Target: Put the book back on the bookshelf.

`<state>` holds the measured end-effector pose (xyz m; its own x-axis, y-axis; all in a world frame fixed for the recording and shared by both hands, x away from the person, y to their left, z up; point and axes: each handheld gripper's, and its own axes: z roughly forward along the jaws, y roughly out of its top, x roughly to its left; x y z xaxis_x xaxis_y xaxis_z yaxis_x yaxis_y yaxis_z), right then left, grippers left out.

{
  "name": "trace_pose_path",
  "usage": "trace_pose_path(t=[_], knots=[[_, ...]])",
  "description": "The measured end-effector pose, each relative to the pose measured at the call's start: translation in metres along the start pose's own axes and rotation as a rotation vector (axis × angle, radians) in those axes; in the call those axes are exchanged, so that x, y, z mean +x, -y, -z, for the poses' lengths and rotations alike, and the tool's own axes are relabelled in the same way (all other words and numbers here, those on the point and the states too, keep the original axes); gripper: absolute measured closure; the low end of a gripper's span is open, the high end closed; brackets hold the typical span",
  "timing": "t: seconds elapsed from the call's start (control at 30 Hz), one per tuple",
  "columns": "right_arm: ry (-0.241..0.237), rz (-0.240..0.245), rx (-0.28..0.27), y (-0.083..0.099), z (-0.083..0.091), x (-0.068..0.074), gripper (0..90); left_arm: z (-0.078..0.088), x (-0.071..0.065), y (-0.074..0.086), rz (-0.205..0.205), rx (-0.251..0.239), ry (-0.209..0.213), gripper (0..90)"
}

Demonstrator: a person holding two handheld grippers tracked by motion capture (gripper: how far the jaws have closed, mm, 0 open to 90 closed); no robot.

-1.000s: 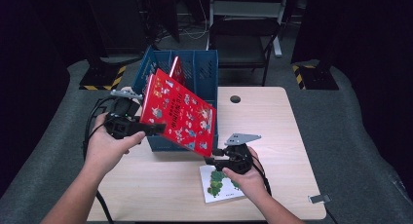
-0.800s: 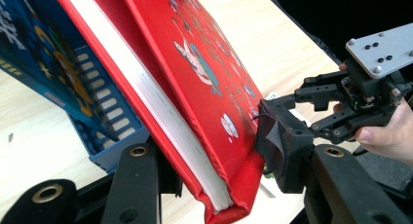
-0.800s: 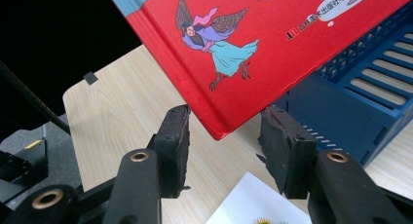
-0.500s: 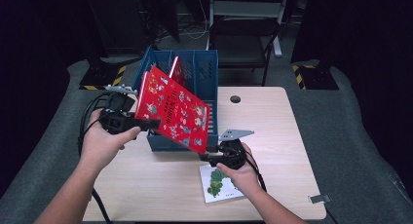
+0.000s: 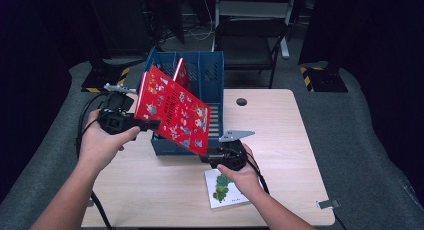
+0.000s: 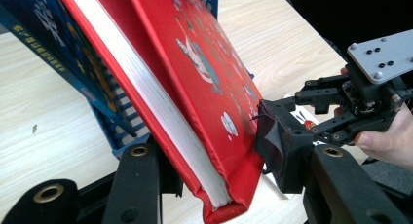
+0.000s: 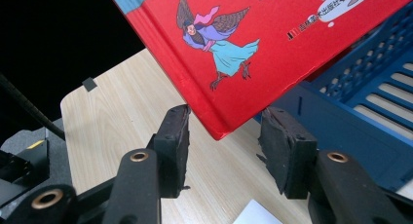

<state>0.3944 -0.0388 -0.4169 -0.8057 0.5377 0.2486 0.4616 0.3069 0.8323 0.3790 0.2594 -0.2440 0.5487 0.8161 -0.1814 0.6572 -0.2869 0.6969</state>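
1. The left gripper (image 5: 150, 124) is clamped on the spine-side edge of a thick red book (image 5: 175, 110), one jaw on each cover (the left gripper view shows the pads pressed against both faces, white page block between them)
2. The red book (image 6: 195, 87) is held off the tabletop (image 5: 280, 130), tilted, its upper end leaning toward the blue crate (image 5: 212, 75) and its lower corner pointing down toward the right gripper (image 5: 206, 155)
3. The right gripper (image 7: 224, 136) has its jaws parted, and the book's lower corner (image 7: 219, 129) sits between them; neither pad touches the cover, so it grips nothing
4. In the left gripper view the right gripper (image 6: 311, 107) is just beyond the book's far edge, held in a hand (image 6: 389, 136)
5. The blue crate stands at the back of the tabletop, behind the book, with another red book (image 5: 181, 72) upright inside it
6. A thin white book with a green caterpillar picture (image 5: 225, 189) lies flat on the tabletop near the front edge, partly under the right hand (image 5: 245, 170)
7. The left hand (image 5: 102, 145) holds its gripper out past the tabletop's left side
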Motion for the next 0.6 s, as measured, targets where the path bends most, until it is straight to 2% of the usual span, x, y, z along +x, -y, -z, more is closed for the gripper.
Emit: trace_pose_path(t=[0.13,0.6], knots=[[-0.003,0.015,0.012,-0.001,-0.006,0.002,54.2,0.002,0.0,-0.001,-0.002,0.0,-0.008,57.3],[-0.011,-0.012,0.004,0.003,-0.014,0.004,55.5,0.002,-0.005,-0.001,-0.013,-0.009,-0.02,59.8]])
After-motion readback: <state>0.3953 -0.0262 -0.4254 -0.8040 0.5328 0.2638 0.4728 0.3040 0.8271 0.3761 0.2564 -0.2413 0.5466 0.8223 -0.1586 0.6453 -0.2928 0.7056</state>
